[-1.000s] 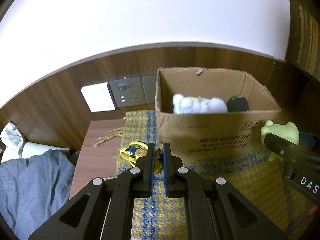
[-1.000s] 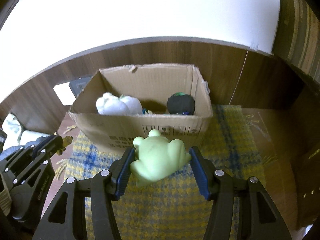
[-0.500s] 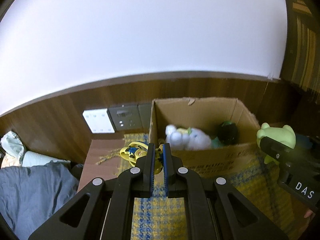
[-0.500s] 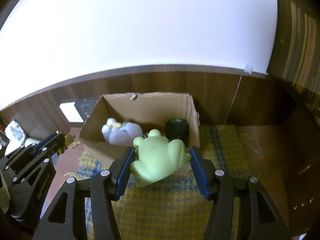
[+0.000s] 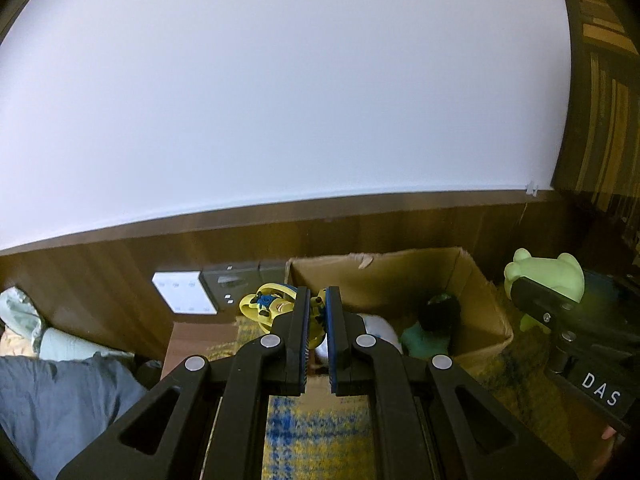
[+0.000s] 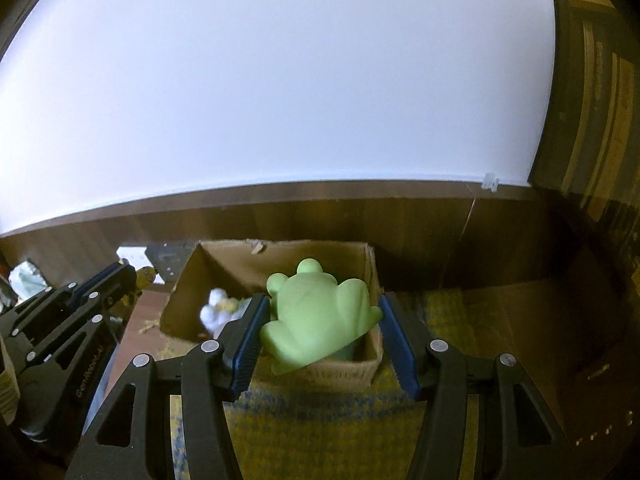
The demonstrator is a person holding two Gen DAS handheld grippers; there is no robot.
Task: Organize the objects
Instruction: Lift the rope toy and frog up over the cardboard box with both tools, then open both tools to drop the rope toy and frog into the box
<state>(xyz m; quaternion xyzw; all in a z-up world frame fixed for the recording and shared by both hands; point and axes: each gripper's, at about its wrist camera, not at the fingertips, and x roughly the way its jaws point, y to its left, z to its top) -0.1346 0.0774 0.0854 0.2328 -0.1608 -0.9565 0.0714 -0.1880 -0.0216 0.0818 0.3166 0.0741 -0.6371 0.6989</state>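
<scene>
My right gripper [image 6: 320, 312] is shut on a light green frog toy [image 6: 316, 316] and holds it in the air above the near right part of an open cardboard box [image 6: 224, 264]. My left gripper [image 5: 316, 300] is shut on a small yellow and blue toy [image 5: 268, 306], lifted at the box's left wall. In the left wrist view the box [image 5: 484, 300] holds a white plush [image 5: 376, 326], a black object [image 5: 442, 312] and a teal item [image 5: 420, 340]. The frog [image 5: 544, 276] shows there at the right.
The box stands on a yellow and blue checked cloth [image 5: 312, 432] over a wooden surface [image 5: 196, 340]. A wood-panelled wall with a white switch plate [image 5: 184, 292] and grey sockets [image 5: 228, 284] lies behind. Bedding [image 5: 52, 384] lies at the left.
Both grippers have risen and moved forward toward the box with their toys. The frog now hangs over the box's opening, and the yellow toy is level with the box's left rim.
</scene>
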